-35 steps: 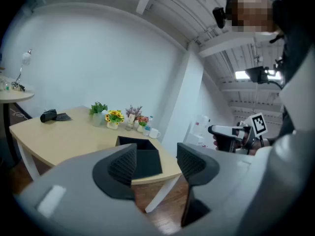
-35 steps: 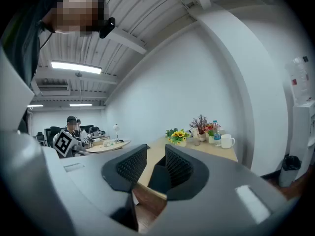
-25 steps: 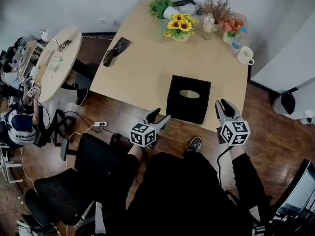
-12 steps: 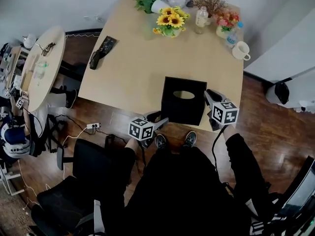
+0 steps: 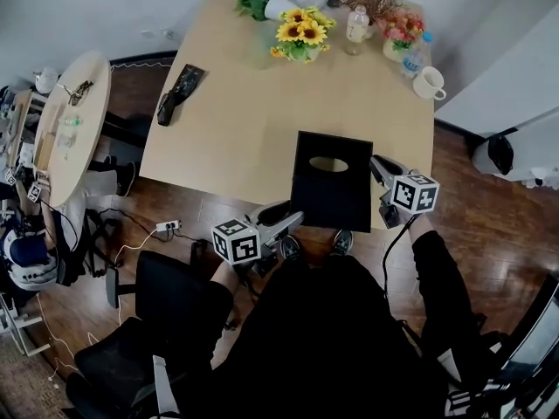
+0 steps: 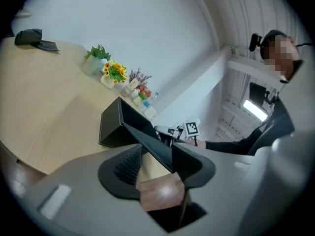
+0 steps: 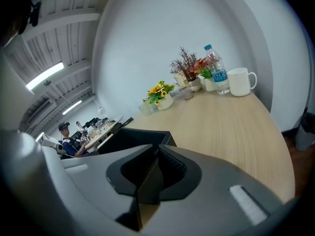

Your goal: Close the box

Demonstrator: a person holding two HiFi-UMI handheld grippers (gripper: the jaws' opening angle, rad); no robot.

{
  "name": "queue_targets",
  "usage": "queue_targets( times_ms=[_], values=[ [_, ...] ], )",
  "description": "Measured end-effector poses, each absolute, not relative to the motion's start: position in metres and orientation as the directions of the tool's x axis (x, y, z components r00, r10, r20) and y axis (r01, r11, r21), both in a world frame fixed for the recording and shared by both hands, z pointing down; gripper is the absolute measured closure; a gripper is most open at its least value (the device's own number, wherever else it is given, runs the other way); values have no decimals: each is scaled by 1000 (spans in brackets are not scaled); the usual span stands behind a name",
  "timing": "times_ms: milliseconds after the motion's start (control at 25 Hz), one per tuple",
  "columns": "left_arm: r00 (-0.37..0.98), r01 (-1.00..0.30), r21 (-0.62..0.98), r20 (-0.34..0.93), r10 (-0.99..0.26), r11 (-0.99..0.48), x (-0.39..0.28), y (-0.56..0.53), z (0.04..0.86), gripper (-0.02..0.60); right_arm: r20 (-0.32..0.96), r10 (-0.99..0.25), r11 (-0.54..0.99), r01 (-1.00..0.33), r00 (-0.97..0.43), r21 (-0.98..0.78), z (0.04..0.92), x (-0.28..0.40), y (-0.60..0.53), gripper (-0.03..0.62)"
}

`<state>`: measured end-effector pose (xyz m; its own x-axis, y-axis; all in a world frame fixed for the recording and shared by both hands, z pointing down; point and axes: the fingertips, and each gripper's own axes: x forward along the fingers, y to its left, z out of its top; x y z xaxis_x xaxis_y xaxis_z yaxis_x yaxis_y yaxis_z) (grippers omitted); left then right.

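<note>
Light wooden table [image 5: 227,129] fills the head view. The black square box with an oval top opening [image 5: 332,190] sits at its near edge, flanked by the left gripper [image 5: 284,221] at its front-left corner and the right gripper [image 5: 377,166] at its right side.

Left gripper view: the jaws are spread, and a black box panel [image 6: 147,136] runs between them, lying against one pad.

Right gripper view: the jaws are closing around a thin upright black panel edge [image 7: 147,181], not yet clearly clamped.
</note>
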<state>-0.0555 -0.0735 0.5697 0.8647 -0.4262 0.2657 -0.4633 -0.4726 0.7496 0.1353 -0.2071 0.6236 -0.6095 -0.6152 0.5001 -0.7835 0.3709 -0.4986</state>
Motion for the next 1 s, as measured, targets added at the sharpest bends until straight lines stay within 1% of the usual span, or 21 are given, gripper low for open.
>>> queue_targets(
  times_ms=[80, 160, 240, 320, 360, 400, 440, 480, 520, 600, 680, 760, 840, 920, 1000],
  values=[
    [860, -430, 790, 210, -466, -437, -55, -84, 553, 406, 489, -611, 340, -764, -623, -548, 625, 139, -207, 557],
    [842, -386, 850, 166, -514, -359, -58, -96, 543, 394, 492, -606, 331, -760, -626, -559, 625, 139, -208, 556],
    [802, -343, 914, 164, -575, -216, -68, -102, 549, 393, 500, -597, 342, -763, -627, -549, 625, 134, -208, 557],
    [749, -251, 965, 143, -647, -77, -79, -104, 548, 393, 497, -583, 352, -752, -642, -558, 624, 126, -208, 556],
    [727, -203, 978, 113, -677, -55, -84, -104, 541, 394, 495, -577, 357, -746, -650, -563, 624, 122, -207, 557],
    [713, -179, 982, 84, -696, -66, -87, -104, 534, 394, 494, -575, 363, -744, -652, -561, 623, 120, -207, 568],
    [709, -186, 978, 66, -702, -95, -89, -103, 528, 394, 492, -580, 366, -747, -649, -554, 622, 120, -208, 569],
    [713, -221, 965, 63, -698, -139, -88, -103, 525, 394, 485, -597, 363, -754, -639, -547, 621, 123, -209, 569],
    [719, -276, 942, 69, -692, -193, -87, -104, 523, 394, 471, -626, 350, -764, -621, -543, 617, 130, -210, 585],
    [719, -370, 878, 64, -692, -304, -83, -113, 514, 394, 424, -706, 303, -783, -568, -543, 602, 149, -213, 594],
    [718, -409, 827, 31, -695, -386, -76, -127, 501, 394, 374, -770, 276, -798, -518, -536, 580, 167, -210, 592],
    [726, -451, 775, 31, -687, -441, -67, -144, 496, 394, 341, -805, 276, -815, -486, -509, 558, 180, -202, 594],
    [735, -516, 713, 83, -673, -475, -59, -164, 505, 394, 317, -824, 286, -828, -469, -483, 539, 187, -192, 592],
    [724, -601, 641, 185, -664, -478, -56, -184, 528, 394, 297, -838, 294, -837, -458, -462, 523, 190, -181, 594],
    [685, -683, 580, 300, -664, -444, -58, -203, 555, 394, 283, -848, 297, -844, -448, -447, 510, 190, -171, 592]
  ],
)
